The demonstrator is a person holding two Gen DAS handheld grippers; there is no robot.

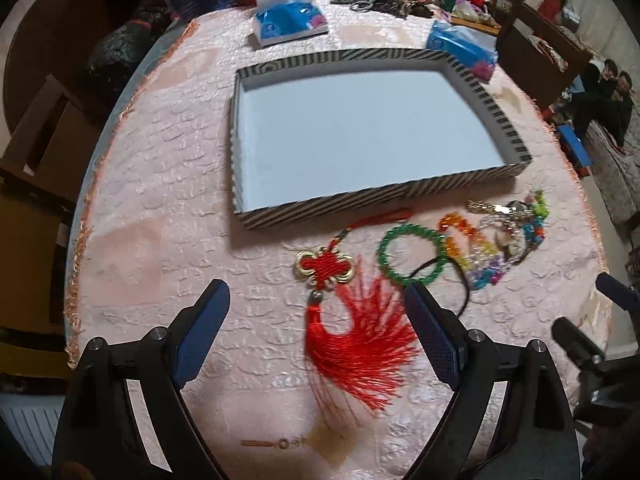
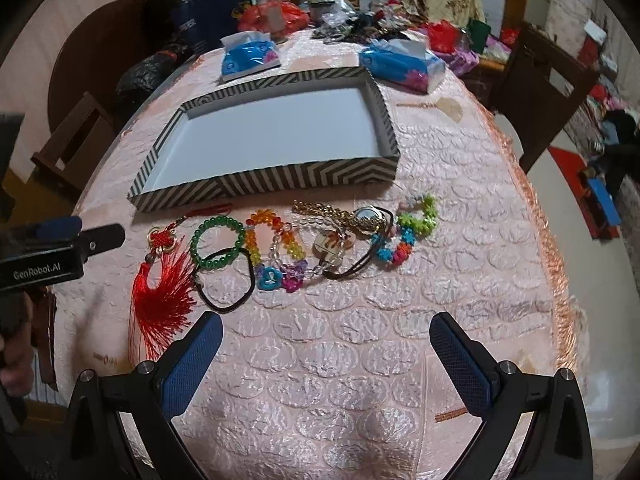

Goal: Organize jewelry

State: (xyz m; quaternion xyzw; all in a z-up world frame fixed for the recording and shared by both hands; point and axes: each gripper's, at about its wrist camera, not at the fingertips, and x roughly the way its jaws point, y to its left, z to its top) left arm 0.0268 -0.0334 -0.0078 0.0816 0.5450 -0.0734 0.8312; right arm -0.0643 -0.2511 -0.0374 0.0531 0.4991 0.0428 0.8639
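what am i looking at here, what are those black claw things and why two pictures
No robot here: a person holds a two-finger gripper in each hand, each with a camera looking along its fingers. One picture is from the left gripper, the other from the right gripper. Both are open and hold nothing. On the pink tablecloth sits an empty striped tray. In front of it lies a row of jewelry: a red tassel, a green bracelet, a black cord and colourful bead bracelets. Tissue packs lie behind.
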